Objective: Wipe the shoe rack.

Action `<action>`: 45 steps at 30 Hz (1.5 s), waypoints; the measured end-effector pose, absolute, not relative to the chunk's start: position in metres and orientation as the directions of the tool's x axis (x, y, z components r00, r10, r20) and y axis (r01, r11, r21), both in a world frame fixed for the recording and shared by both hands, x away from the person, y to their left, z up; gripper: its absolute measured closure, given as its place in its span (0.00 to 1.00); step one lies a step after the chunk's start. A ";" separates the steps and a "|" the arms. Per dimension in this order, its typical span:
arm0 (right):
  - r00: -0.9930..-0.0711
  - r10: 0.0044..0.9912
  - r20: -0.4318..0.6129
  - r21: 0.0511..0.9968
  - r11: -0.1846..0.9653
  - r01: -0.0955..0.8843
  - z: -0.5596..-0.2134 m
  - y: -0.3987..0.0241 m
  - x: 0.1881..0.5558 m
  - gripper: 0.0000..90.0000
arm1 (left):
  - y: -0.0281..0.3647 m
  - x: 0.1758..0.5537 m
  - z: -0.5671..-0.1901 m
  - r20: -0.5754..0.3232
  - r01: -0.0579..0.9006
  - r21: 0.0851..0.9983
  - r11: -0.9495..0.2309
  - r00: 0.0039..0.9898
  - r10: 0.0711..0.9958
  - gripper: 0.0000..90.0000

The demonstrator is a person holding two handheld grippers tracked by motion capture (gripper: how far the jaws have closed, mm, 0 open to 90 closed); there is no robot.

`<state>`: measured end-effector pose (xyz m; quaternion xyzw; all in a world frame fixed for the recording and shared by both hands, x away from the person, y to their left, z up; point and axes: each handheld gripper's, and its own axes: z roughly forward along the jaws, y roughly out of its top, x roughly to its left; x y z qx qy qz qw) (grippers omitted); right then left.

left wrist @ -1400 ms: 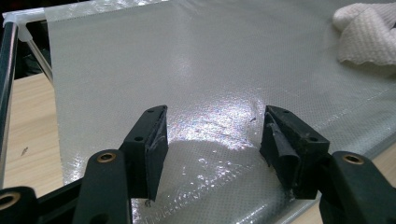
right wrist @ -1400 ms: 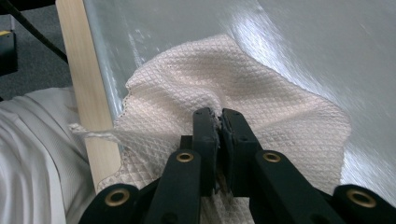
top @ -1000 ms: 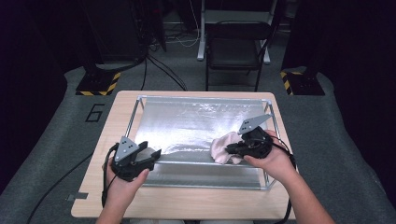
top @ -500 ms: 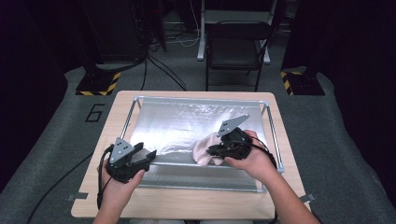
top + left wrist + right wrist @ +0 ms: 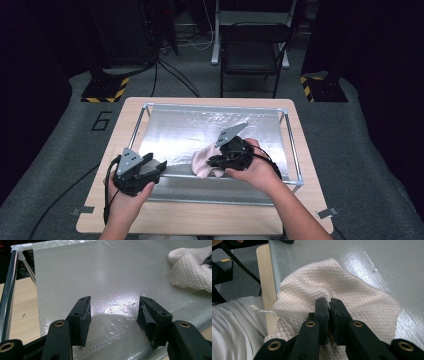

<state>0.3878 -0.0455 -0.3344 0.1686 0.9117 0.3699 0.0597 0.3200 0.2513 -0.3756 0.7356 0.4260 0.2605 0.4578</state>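
A pale waffle-weave cloth (image 5: 201, 162) lies bunched on the shiny silver sheet (image 5: 200, 125) near its front edge. My right gripper (image 5: 212, 161) is shut on a pinch of that cloth (image 5: 312, 285), its jaws closed tight with fabric between them (image 5: 329, 306). My left gripper (image 5: 159, 167) hovers at the sheet's front left, open with nothing between its fingers (image 5: 113, 315). In the left gripper view the cloth (image 5: 190, 270) shows at the upper right, well apart from those jaws.
A metal tube frame (image 5: 295, 150) borders the sheet on a wooden table (image 5: 125, 115). A dark folding chair (image 5: 250, 45) stands behind the table. Cables trail on the grey floor at the left.
My right gripper has dragged the cloth leftward along the sheet's front. The left gripper has stayed where it was.
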 end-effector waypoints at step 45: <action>-0.859 0.512 0.004 0.700 0.612 0.368 -0.333 -0.158 0.370 0.94 | 0.270 0.315 -0.375 -0.010 0.396 0.897 -0.195 0.461 0.887 0.49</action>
